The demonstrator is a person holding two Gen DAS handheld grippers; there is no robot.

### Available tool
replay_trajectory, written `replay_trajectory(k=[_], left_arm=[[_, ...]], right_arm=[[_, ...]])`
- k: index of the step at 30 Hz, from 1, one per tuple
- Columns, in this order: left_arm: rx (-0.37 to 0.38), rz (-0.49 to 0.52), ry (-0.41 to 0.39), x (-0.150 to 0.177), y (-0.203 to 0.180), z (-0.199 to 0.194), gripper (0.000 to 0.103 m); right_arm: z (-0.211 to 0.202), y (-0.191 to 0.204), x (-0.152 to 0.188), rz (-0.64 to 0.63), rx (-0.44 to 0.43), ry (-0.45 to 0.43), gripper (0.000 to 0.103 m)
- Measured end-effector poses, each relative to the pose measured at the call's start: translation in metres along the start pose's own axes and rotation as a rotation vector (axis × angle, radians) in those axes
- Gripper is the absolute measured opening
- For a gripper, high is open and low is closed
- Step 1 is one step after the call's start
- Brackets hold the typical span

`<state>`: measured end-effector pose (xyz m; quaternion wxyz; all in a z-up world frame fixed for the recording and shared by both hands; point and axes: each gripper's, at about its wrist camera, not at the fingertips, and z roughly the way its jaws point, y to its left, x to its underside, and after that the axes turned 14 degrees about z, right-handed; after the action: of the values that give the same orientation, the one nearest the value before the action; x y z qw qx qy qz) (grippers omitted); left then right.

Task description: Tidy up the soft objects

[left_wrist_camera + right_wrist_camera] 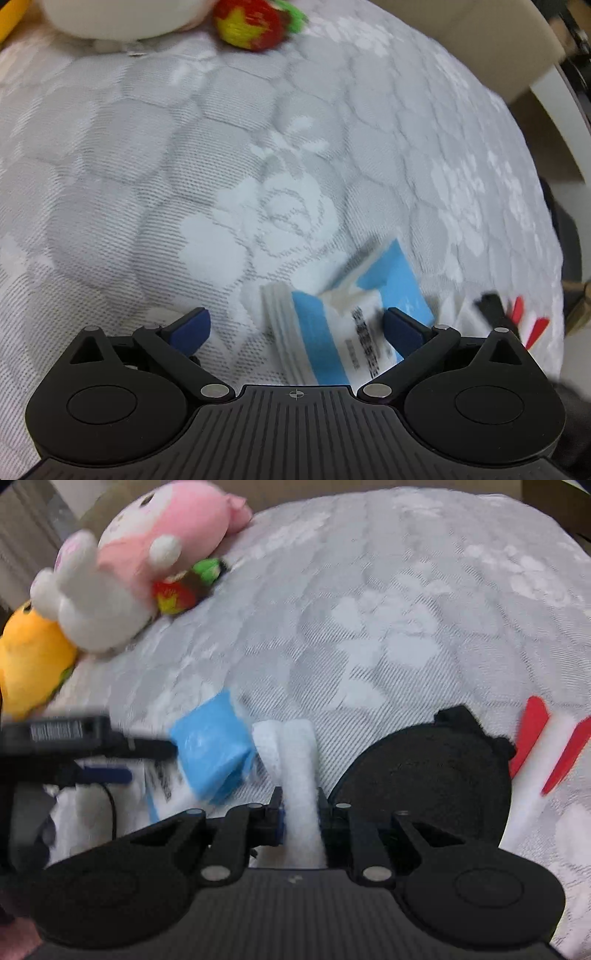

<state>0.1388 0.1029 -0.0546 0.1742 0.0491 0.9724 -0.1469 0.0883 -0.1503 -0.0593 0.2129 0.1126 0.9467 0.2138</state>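
Your right tool (299, 808) pinches the white soft roll (297, 760) at lower centre, left tool (295, 325) spread over the blue tissue pack (343, 328); shallow pinch, so the roll may slip onto the mattress (369, 627).

tissue pack (347, 325) print too blurred to read. white plush (122, 18) cut off by top edge, orange plush (29, 661) by left edge
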Motion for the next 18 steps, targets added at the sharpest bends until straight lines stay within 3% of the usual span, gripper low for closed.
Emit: replay_trajectory(k=[4,9,10,11,13,16,18], left_arm=[[-0.011,0.166,0.001,0.003,-0.03,0.01,0.103],[-0.11,0.496,-0.085,0.02,-0.086,0.019,0.101],[-0.112,0.545,-0.096,0.023,-0.095,0.021,0.099],[-0.109,0.583,-0.1,0.027,-0.103,0.022,0.086],[-0.144,0.648,-0.12,0.033,-0.117,0.021,0.083],[-0.306,0.774,-0.213,0.04,-0.137,0.02,0.081],[-0.535,0.928,-0.321,0.05,-0.151,0.023,0.081]], right_arm=[[-0.015,-0.002,-0.014,-0.016,-0.006,-0.047,0.018],[-0.037,-0.014,-0.031,-0.039,-0.006,-0.143,0.018],[-0.039,-0.021,-0.033,-0.016,-0.016,-0.158,0.018],[-0.041,-0.03,-0.035,0.019,-0.033,-0.165,0.018],[-0.04,-0.046,-0.035,0.084,-0.059,-0.158,0.018],[-0.036,-0.06,-0.035,0.152,-0.073,-0.14,0.02],[-0.037,-0.062,-0.037,0.163,-0.099,-0.141,0.02]])
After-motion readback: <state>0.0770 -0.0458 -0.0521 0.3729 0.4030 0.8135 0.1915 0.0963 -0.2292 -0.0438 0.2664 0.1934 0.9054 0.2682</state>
